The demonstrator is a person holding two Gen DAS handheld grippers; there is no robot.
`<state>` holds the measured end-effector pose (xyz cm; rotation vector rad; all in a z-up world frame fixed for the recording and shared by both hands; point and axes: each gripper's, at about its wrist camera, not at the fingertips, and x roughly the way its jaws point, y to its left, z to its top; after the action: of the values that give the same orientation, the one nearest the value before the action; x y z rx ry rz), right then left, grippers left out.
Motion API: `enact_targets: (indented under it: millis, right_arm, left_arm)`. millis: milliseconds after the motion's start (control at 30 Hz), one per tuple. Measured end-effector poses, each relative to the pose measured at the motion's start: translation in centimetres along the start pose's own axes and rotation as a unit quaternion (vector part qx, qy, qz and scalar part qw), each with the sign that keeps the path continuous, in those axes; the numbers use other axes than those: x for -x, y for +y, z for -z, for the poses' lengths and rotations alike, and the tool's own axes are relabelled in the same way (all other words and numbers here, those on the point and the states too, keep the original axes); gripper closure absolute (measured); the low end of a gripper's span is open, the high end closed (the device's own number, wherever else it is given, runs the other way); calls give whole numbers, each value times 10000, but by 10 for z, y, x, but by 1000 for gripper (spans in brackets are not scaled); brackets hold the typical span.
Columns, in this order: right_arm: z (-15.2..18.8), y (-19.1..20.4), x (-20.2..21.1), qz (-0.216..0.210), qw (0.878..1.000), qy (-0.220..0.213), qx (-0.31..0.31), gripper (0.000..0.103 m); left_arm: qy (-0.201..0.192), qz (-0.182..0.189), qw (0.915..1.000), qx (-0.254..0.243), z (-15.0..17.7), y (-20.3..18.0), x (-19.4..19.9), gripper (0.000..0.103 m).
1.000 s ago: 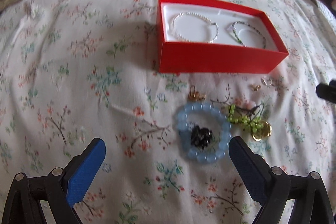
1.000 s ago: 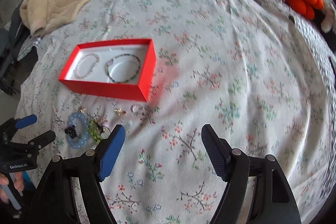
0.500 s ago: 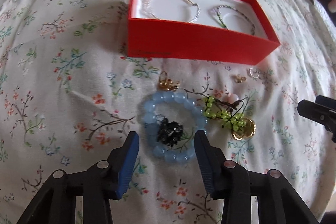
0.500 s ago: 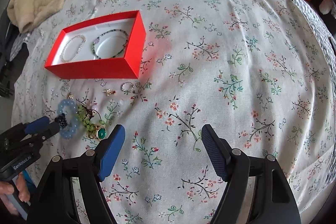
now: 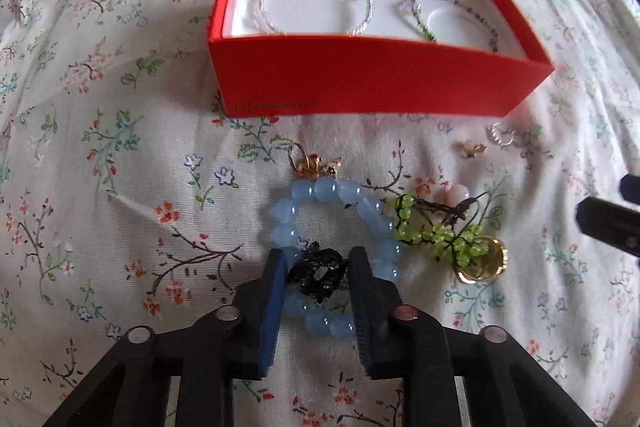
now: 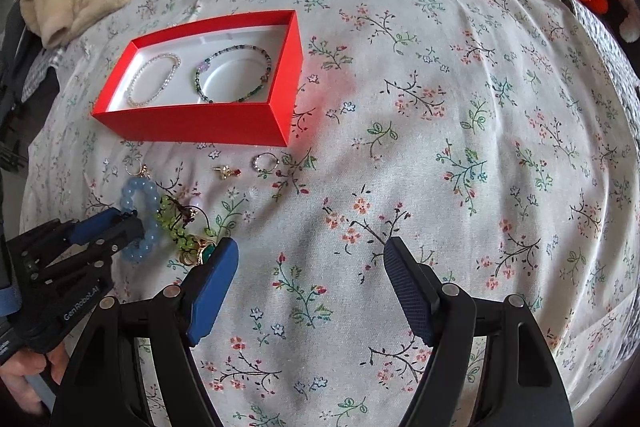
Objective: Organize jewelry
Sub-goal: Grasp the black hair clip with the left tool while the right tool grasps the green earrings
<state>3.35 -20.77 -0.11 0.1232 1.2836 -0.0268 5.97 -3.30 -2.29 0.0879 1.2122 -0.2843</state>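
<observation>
The left hand-held gripper [image 5: 317, 269] is closing its jaws around a black ornament [image 5: 320, 273] that lies inside the blue bead bracelet [image 5: 334, 255] on the bed. The ornament is between the pads, and they seem to just reach its sides; the near part of the bracelet passes between the fingers too. The right hand-held gripper [image 6: 310, 269] hangs released over bare sheet, holding nothing.

The red box [image 5: 372, 87] stands toward the far edge of the bed, with a silver bracelet [image 5: 316, 5] and a green bead bracelet [image 5: 452, 17] inside. A green bead chain [image 5: 436, 231] touches the blue bracelet. I think the squeeze should be slow and the lift straight up, so the chain is not dragged along.
</observation>
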Motion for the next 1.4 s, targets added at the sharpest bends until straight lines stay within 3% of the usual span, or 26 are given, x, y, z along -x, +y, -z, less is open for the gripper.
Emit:
enact_targets:
  millis: [333,567,733,933,1000,1400]
  right_arm:
    - [-3,10,-10,-223,9996,124,-75,25]
    - [-7,26,-20,-492,9985,237,-102,26]
    - [-7,37,-31,-722,9964,418,-115,40]
    - [-5,47,-42,-926,9935,655,-62,67]
    - [-3,49,-44,-986,9925,718,-18,83]
    - [3,27,-25,-822,9954,494,69,85]
  left_arm:
    - [-111,256,9995,154,3,23,19,78]
    - [-84,166,9997,178,12,42,25,78]
    - [-16,33,9999,150,18,53,25,78]
    - [47,45,9998,170,21,62,22,77]
    - [69,80,9998,156,23,63,21,77]
    - [45,150,9998,157,24,66,25,77]
